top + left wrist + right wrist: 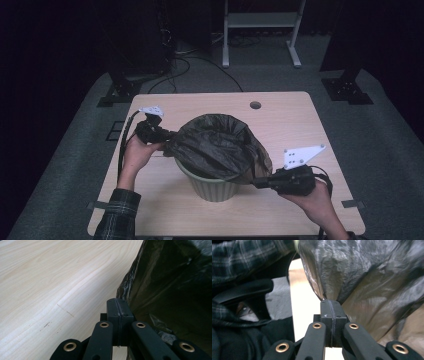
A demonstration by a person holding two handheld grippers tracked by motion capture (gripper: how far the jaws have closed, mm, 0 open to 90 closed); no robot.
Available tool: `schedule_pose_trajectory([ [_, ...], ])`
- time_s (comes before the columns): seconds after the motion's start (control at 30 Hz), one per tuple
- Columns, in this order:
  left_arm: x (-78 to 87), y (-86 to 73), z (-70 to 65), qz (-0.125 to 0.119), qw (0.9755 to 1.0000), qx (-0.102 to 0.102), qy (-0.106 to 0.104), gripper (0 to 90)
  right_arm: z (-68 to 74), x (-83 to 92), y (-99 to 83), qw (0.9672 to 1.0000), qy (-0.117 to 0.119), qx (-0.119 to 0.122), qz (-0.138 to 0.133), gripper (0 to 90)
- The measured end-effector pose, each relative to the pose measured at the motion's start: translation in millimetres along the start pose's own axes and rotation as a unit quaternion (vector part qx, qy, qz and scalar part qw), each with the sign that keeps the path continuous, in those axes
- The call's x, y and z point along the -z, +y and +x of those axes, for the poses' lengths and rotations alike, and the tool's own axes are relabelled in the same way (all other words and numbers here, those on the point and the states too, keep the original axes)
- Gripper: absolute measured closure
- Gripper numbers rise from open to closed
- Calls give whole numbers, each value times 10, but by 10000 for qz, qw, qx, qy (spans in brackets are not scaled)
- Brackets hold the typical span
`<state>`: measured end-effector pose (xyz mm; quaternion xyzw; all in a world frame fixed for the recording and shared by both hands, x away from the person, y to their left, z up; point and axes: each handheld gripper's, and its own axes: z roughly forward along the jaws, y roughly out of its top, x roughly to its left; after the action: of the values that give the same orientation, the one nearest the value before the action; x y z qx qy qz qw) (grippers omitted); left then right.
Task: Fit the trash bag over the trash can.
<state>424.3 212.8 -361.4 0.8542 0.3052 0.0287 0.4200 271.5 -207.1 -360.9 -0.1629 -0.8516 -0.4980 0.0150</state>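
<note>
So the job here looks like fitting a black bin bag (217, 145) over a pale green bin (212, 187) that sits in the middle of the wooden surface (300, 115), a bit toward the lower half of the high view. The left gripper (167, 137) is at the left side of the bag, just left of centre in that view, and its fingers are pressed together on the plastic there; in the left gripper view (119, 307) the closed tips sit right at the bag's crinkled edge (130, 282), with bare wood filling the upper left. The right gripper (257, 183) comes in from the lower right, level with the bin's rim, and its fingers are pinched tight on a fold of the bag; the right gripper view (331, 306) shows the film gathering into a point right at the closed tips, plus a plaid sleeve (249, 257) in the upper left. My read is that holding opposite sides like this keeps the bag's mouth stretched wide so it can be pulled down around the rim. The bag is puffed up and draped over most of the top already, though on the lower right some brownish bit (262, 165) under the film shows through and I can't tell what it is. Next move probably needs an even pull so the thin plastic doesn't slip or tear.
</note>
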Motion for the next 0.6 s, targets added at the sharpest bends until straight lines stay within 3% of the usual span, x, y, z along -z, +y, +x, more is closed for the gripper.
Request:
schedule_pose_trajectory([
  [0.17, -31, -1, -1, 44, 10000, 3, -4, 900, -33, -266, -235, 9989, 193, -222, 356, 899],
  [0.37, -56, -14, 3, 43, 10000, 6, -40, 900, -118, -548, -484, 9959, 260, -469, 725, 899],
  [0.6, -68, -38, 16, -8, 9999, 58, -111, 900, -206, -762, -650, 9928, 347, -661, 940, 899],
])
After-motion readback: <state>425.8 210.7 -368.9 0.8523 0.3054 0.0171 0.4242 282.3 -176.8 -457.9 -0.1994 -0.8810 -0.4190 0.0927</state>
